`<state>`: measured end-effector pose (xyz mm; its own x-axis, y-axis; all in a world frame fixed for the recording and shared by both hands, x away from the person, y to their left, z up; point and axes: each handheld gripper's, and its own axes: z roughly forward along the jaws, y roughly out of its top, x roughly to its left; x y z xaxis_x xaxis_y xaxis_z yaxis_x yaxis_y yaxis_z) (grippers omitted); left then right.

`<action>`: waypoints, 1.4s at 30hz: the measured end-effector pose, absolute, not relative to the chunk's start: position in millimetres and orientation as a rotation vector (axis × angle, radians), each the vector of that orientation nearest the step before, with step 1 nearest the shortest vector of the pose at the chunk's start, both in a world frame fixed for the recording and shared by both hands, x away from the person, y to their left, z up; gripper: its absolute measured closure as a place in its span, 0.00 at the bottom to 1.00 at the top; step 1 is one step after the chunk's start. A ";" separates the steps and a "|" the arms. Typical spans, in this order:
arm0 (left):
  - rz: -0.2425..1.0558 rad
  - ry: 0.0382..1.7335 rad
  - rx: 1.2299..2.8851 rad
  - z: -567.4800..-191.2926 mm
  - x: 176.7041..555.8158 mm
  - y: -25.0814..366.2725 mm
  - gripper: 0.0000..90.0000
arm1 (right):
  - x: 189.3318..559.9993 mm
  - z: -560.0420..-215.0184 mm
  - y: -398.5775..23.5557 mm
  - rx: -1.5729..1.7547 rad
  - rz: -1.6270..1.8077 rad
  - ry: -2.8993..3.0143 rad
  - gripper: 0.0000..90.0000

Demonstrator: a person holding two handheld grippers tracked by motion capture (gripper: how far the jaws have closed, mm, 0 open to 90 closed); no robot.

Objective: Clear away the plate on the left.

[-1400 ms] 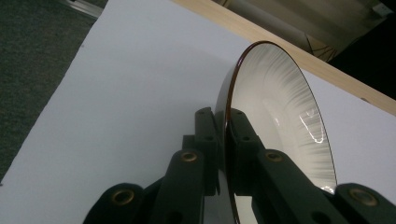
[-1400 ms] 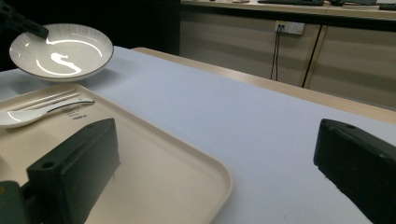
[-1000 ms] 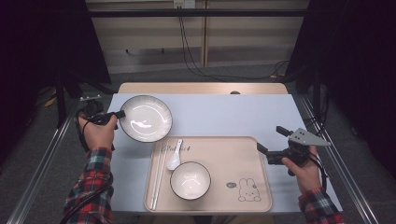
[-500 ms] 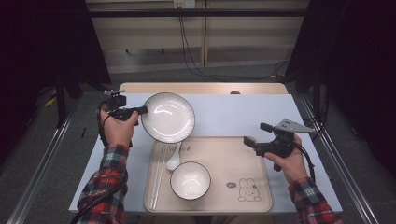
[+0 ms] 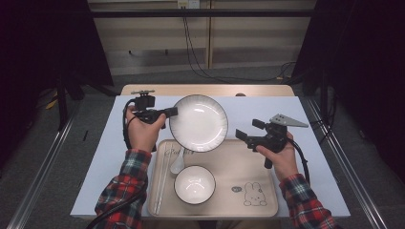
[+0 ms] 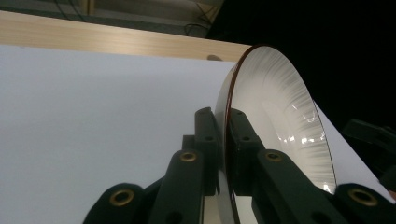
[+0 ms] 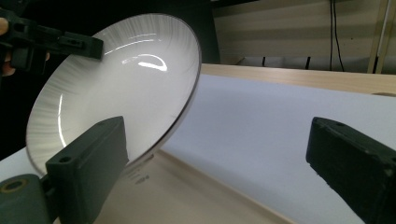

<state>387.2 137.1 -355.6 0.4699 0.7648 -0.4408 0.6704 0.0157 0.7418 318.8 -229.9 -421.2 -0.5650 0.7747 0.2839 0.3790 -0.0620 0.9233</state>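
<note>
**Left gripper (image 5: 168, 112) clenched on the plate (image 5: 198, 122), right gripper (image 5: 248, 130) released**

Grasping the white plate by its left rim, one pad on each face, as seen in the left gripper view; holding it lifted and tilted above the far left corner of the tray (image 5: 267, 162), over the spoon (image 5: 177, 164) and beyond the bowl (image 5: 194, 184); touching nothing below, as far as can be judged. Standing open just beside the plate's right edge with the right gripper, jaws just closing a little, nothing between the pads.

Probably carrying the plate toward the bare right part of the tray, maybe with help of the second claw.

For doing it well:
- squeeze firm on the rim, because a glazed plate held at one edge only wants to turn and slip;
- bring the face level before lowering;
- pass clear of the bowl and of the chopsticks (image 5: 162, 176);
- if supporting with the right gripper, slide its pads around the opposite rim first and close only then, without pushing the edge sideways;
- lower slowly until the foot rests flat on the tray;
- release only after that;
- avoid knocking the spoon under the plate.
</note>
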 end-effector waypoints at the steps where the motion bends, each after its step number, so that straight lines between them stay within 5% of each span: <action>1: 0.103 1.229 1.702 -355.4 385.9 132.8 0.94 | 320.1 -422.8 -228.9 1.245 1.664 1.886 0.07; 6: 0.053 1.164 1.700 -354.9 381.3 115.3 0.94 | 323.6 -428.0 -222.9 1.287 1.719 1.885 0.15; 13: -0.027 1.113 1.695 -363.4 379.5 104.7 0.94 | 324.4 -431.0 -219.2 1.265 1.864 1.938 0.61; 22: -0.067 1.063 1.700 -370.1 379.3 104.5 0.95 | 319.5 -424.1 -220.7 1.370 1.918 1.912 0.71; 27: -0.049 1.008 1.740 -372.6 376.6 102.2 0.91 | 316.0 -417.8 -224.6 1.447 2.010 1.807 0.86; 42: -0.039 0.964 1.786 -384.4 378.0 100.5 0.91 | 302.9 -383.6 -222.1 1.452 1.739 1.827 0.90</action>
<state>378.0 100.5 -384.4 0.6740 0.5859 -0.4500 0.6199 -0.1173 0.7758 302.9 -222.1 -383.6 -0.4825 0.7547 0.4445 0.4810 -0.1958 0.8546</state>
